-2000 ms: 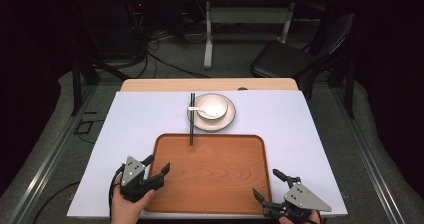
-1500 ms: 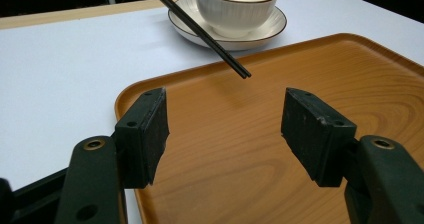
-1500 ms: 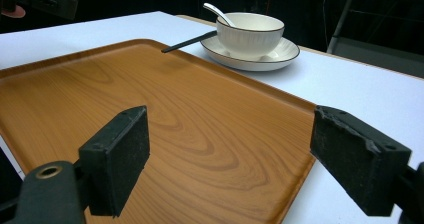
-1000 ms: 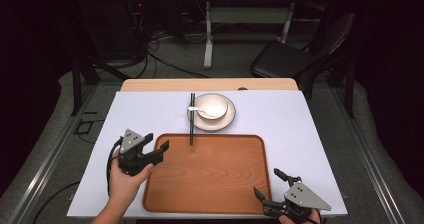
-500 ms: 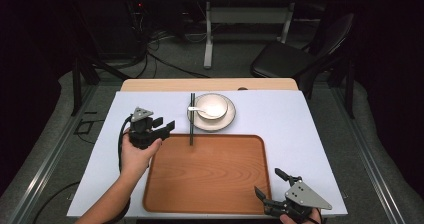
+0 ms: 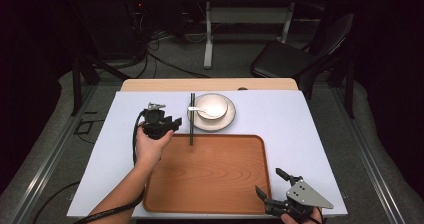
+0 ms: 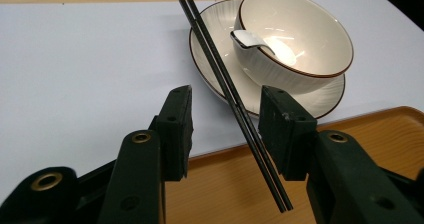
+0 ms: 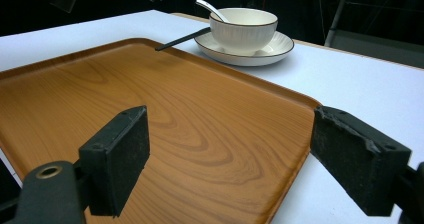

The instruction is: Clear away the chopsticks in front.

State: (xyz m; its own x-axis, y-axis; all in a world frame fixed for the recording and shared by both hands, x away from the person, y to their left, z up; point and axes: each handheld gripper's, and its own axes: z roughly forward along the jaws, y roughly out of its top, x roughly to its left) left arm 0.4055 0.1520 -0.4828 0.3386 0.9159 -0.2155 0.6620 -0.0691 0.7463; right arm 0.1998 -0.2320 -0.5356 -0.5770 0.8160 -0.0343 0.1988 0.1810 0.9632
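A pair of black chopsticks [image 6: 191, 119] lies with its far end on the rim of a white plate [image 6: 227, 121] and its near tip over the back edge of the wooden tray [image 6: 210, 176]. On the plate stands a white bowl [image 6: 216, 104] with a white spoon [image 6: 202, 110] in it. My left gripper [image 6: 172, 123] hovers just left of the chopsticks, open. In the left gripper view the chopsticks [image 7: 215, 59] run between the jaws of the left gripper [image 7: 226, 116], close to the right one. My right gripper [image 6: 270, 182] is open at the tray's near right corner, holding nothing.
White paper [image 6: 310, 129] covers the table around the tray. A black chair [image 6: 290, 59] and a table leg [image 6: 209, 34] stand beyond the far edge. From the right gripper view, the right gripper [image 8: 230, 149] looks across the bare tray [image 8: 150, 109] to the bowl [image 8: 242, 31].
My left gripper has travelled from the tray's near left corner forward to the chopsticks beside the plate. The right gripper has stayed put.
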